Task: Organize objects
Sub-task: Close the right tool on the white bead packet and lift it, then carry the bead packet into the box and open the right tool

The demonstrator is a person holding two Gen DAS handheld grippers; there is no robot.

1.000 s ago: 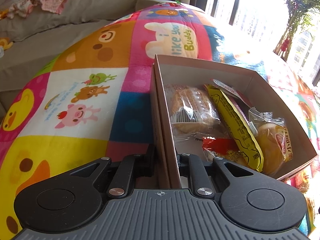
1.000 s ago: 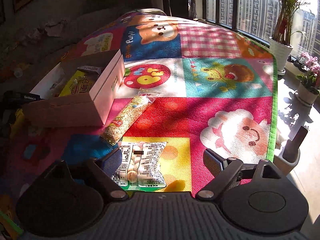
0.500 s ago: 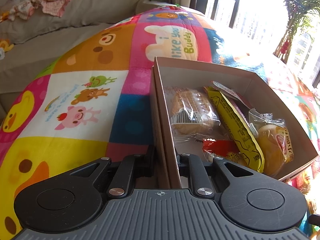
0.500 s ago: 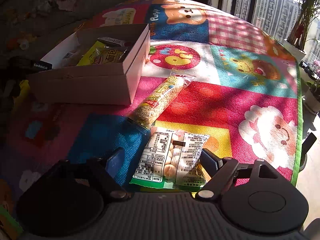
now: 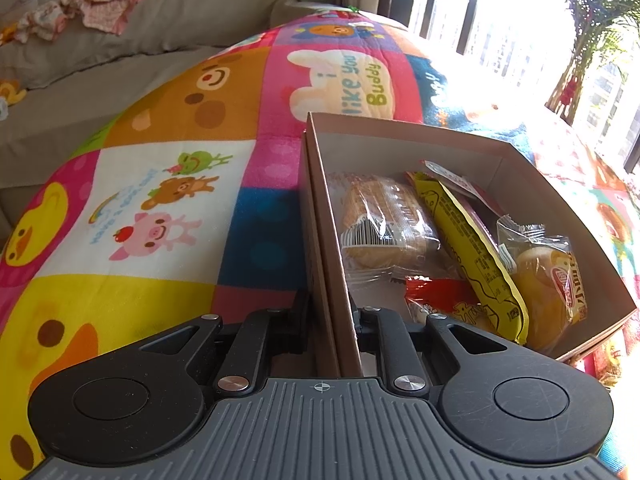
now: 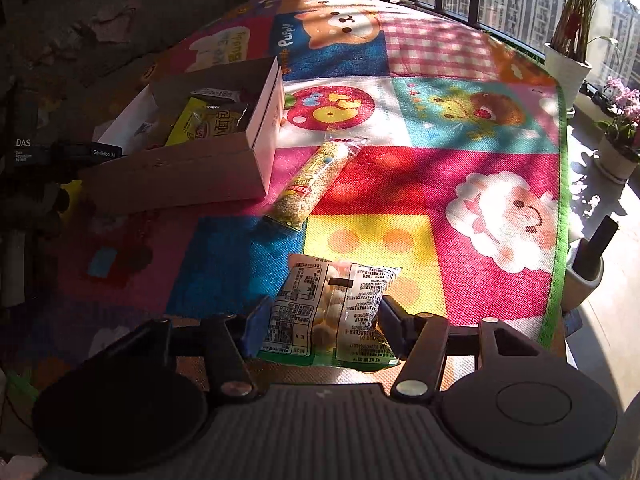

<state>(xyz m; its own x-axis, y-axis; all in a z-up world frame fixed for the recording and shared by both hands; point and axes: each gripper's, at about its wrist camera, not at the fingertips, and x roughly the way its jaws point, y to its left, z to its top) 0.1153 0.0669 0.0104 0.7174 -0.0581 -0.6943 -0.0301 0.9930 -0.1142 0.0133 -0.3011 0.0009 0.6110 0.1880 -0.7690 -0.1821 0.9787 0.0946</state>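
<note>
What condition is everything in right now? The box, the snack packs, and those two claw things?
Cardboard box: open, holding several wrapped snacks.
Left gripper: shut on the box's side wall.
Right gripper: fingers on either side of the white snack bag, touching its edges.
White snack bag: sealed, between the fingers.
Long cereal bar pack: sealed, lying on the mat beside the box.

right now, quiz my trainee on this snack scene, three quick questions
1. True or false: the left hand-held gripper clamps the wall of the cardboard box.
2. Which packet sits between the right hand-held gripper fingers: A the long grain bar, B the white snack packet?
3. Fill in: the grain bar lies ___ the box, on the play mat.

Key: 1 true; 2 B; 3 outside.
</note>
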